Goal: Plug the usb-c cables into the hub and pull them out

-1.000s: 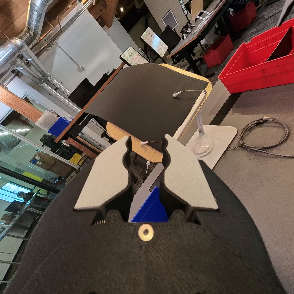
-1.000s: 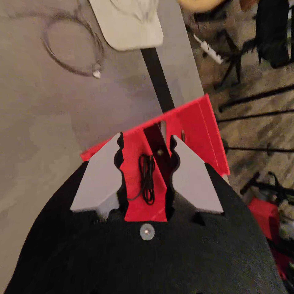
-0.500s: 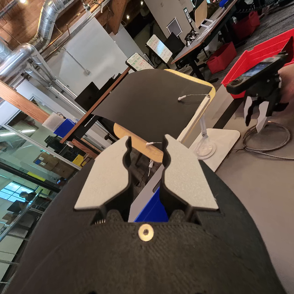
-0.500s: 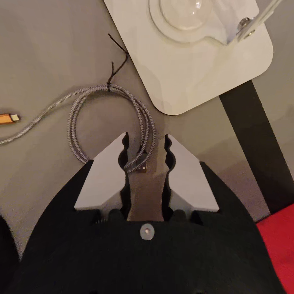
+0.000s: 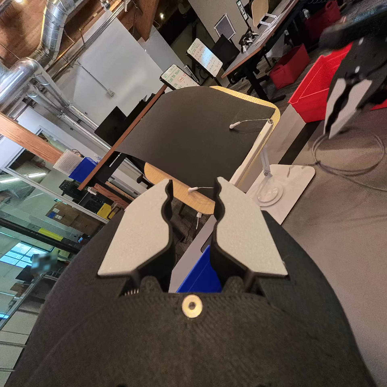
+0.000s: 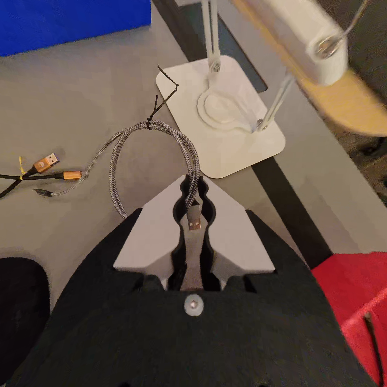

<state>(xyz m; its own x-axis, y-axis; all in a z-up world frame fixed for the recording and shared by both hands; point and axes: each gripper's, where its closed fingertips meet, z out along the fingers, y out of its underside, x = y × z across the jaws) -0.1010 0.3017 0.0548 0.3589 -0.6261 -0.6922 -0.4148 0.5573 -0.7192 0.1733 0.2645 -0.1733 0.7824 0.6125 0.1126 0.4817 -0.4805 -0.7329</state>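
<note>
Since half a second ago the right claw [image 6: 193, 178] has narrowed around the grey braided cable [image 6: 117, 150]. Cable's metal plug [image 6: 193, 217] now lies between the fingers, long axis along them, tip pointing back toward the claw's base; whether they pinch it, cannot tell. Loop trails ahead-left on the surface [image 6: 73, 100]. Left claw [image 5: 193, 184] hangs half-open, empty, angled off the surface, farther away. No hub visible.

Handwriting covers two tilted whiteboards [image 5: 179, 78] [image 5: 204, 57] far ahead of the left gripper [image 5: 193, 189], above its fingertips; its wording stays unquoted. The desk cables carry no readable marks.
</note>
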